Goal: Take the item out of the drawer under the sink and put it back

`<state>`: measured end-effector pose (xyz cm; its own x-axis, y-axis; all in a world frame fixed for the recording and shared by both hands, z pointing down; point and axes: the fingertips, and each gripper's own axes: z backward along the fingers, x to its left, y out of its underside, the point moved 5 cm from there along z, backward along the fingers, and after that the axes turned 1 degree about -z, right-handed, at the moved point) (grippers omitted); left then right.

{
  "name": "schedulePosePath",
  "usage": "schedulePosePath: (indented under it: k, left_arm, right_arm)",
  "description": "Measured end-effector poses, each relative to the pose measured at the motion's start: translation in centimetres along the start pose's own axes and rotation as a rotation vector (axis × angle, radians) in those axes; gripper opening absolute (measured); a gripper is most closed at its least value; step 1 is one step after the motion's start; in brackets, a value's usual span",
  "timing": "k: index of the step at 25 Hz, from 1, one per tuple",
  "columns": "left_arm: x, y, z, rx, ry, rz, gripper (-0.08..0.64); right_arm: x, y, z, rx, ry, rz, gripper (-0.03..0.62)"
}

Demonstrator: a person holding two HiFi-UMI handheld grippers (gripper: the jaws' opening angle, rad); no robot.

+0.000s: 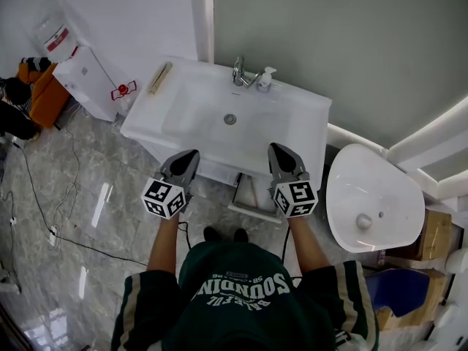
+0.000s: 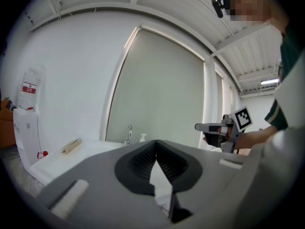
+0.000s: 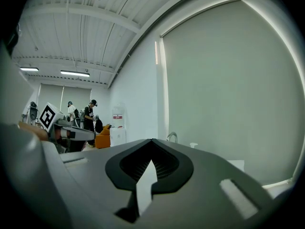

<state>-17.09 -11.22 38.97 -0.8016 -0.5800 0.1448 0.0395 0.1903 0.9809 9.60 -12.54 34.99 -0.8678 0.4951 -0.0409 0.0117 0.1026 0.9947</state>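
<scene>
You stand at the white sink (image 1: 292, 112) with both tools held level above its front edge, and neither one carries anything. Your left gripper (image 1: 191, 154) has its jaws pressed together with nothing between them. Your right gripper (image 1: 276, 148) is the same, its tips meeting on empty air. Below and between the two, what looks like the drawer (image 1: 254, 196) stands pulled out from the cabinet front under the basin, a pale frame around a grey inside.

You cannot make out the item itself. The head view shows only a flat grey patch inside the drawer. Both gripper views look across the sink top toward the faucet (image 1: 240, 72) and the soap dispenser (image 1: 265, 79), not down. So how it looks, and whether it lies in there at all, stays unsettled.

As for the step in hand, a drawer standing out and two empty grippers fit two stages equally well. The item may be in the drawer waiting to be lifted, or it may lie back in the drawer with only the closing left. Either way, the next move calls for bringing a gripper down from sink height to the drawer and tipping it well below level. Whether the jaws must part depends on which stage it is. Mind the sink's front edge on the way down.
</scene>
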Motion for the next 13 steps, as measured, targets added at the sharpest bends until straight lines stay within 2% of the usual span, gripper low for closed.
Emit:
schedulePosePath:
  k: [13]
  left_arm:
    - [-0.33, 0.47, 0.51, 0.003, -0.013, 0.002, 0.049]
  right_arm:
    - [0.32, 0.56, 0.11, 0.005, -0.019, -0.010, 0.002]
